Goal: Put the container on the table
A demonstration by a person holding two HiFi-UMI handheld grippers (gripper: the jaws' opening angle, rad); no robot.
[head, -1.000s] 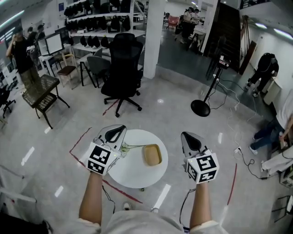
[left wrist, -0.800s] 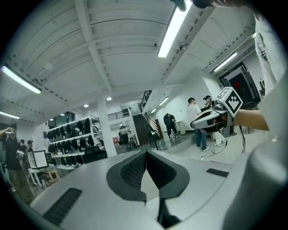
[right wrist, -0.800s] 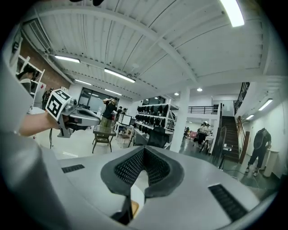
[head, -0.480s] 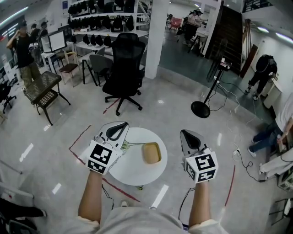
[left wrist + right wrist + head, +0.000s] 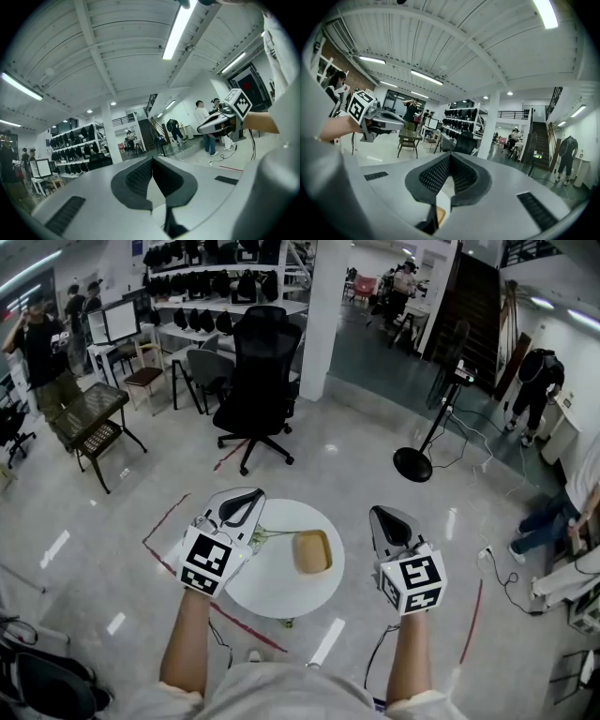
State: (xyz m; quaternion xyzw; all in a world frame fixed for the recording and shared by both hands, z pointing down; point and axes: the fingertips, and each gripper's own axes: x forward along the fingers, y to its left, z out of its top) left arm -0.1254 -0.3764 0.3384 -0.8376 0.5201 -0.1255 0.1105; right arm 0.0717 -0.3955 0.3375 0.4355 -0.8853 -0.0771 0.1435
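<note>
A shallow tan container (image 5: 311, 552) sits on the round white table (image 5: 281, 594), right of its middle. A thin green stem with a small flower (image 5: 267, 538) lies next to it on the left. My left gripper (image 5: 240, 506) hovers over the table's left edge, shut and holding nothing. My right gripper (image 5: 388, 522) hangs just off the table's right edge, also shut and holding nothing. In the left gripper view the jaws (image 5: 152, 161) meet, with the right gripper (image 5: 220, 123) seen across. In the right gripper view the jaws (image 5: 449, 161) meet too, and a sliver of the container (image 5: 439, 214) shows below them.
A black office chair (image 5: 255, 381) stands beyond the table. A floor stand with a round base (image 5: 412, 462) is at the back right. Red tape lines (image 5: 159, 531) mark the floor, and cables (image 5: 492, 549) trail at the right. People stand at the far left and right.
Both grippers keep almost the same place over the table's sides. The container has not moved. Only the head view has shifted a little.
</note>
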